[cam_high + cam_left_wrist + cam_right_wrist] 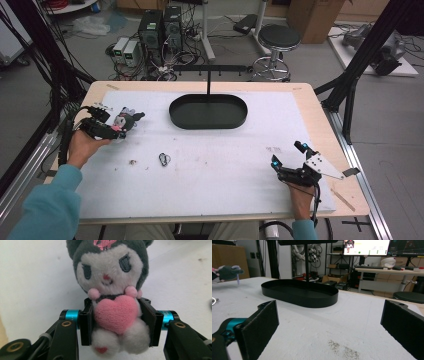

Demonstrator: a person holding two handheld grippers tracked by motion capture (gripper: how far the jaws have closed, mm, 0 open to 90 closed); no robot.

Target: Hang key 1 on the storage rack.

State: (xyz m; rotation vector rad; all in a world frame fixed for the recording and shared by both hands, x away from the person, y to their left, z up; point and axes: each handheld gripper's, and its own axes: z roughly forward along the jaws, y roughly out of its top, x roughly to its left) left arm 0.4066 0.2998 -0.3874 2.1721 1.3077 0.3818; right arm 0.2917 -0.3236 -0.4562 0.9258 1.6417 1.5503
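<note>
A grey and white plush doll point(112, 277) with a pink heart on its chest faces the camera in the left gripper view. My left gripper point(117, 325) is shut on it, one pad pressed into each side of its body. In the high view the doll point(127, 119) and left gripper point(119, 127) are over the left part of the white mat point(225, 165). My right gripper point(287, 153) rests at the mat's right front, open, with nothing between its pads point(329, 327). From there the doll point(228, 272) shows small at the far left.
A black oval tray point(175, 117) with an upright post and crossbar sits at the mat's back middle, also ahead in the right gripper view point(299, 300). A small wire ring point(164, 159) and a crumb point(132, 162) lie front left. A stool and computers stand beyond the table.
</note>
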